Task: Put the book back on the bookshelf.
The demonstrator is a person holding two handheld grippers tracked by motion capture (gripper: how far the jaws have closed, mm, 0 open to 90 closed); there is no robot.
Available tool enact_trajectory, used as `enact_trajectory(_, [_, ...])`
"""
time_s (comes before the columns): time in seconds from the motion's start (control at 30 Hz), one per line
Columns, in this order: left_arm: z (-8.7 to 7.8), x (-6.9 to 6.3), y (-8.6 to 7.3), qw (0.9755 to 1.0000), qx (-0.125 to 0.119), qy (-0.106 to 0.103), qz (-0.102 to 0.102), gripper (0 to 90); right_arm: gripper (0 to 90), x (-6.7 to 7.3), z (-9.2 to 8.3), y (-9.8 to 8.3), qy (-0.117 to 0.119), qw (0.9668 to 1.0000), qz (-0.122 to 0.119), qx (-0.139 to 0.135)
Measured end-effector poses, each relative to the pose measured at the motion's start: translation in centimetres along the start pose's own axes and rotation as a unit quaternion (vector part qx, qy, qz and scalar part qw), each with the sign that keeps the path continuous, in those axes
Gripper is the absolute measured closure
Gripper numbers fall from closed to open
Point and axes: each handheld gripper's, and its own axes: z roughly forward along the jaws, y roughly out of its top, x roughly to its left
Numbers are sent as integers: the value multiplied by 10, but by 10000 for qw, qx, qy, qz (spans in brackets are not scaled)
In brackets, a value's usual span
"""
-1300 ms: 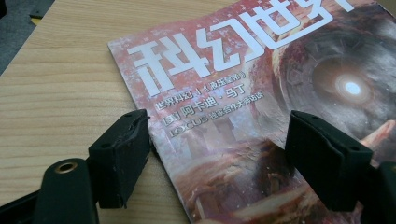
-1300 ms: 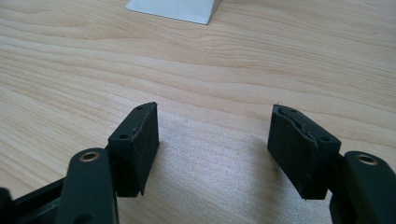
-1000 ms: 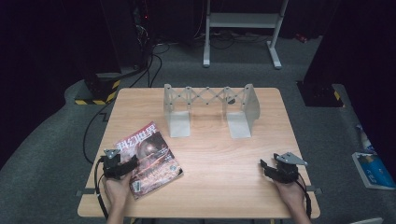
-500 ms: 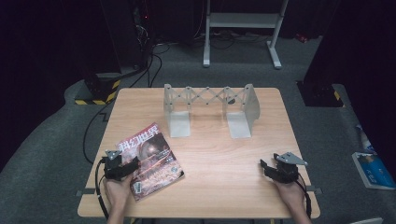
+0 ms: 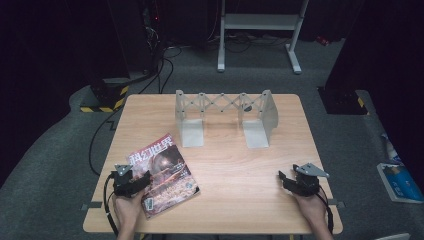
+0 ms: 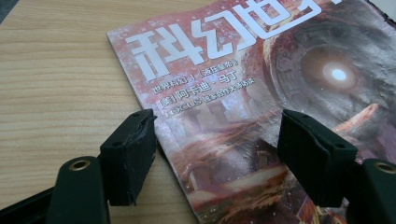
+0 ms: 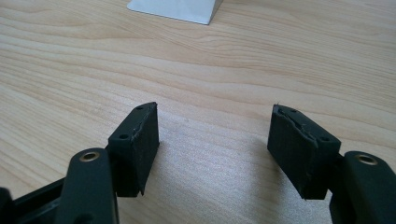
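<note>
Two tongs sit low over the worktop. Left tongs stand apart, straddling the near-left edge of the magazine lying flat, ready to pinch it. Right tongs gape over bare wood. Next, I judge, comes closing on that edge and lifting.

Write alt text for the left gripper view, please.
The left gripper, jaws open, hovers low over a magazine with a reddish sci-fi cover and white Chinese title, lying on a wooden table; one jaw sits beyond the magazine's edge.
</note>
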Motion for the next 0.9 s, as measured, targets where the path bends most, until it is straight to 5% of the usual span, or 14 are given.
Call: enact_trajectory(0.9, [-19, -15, -18, 9996, 44, -238, 173, 288, 338, 0, 0, 0, 6, 10000, -23, 1])
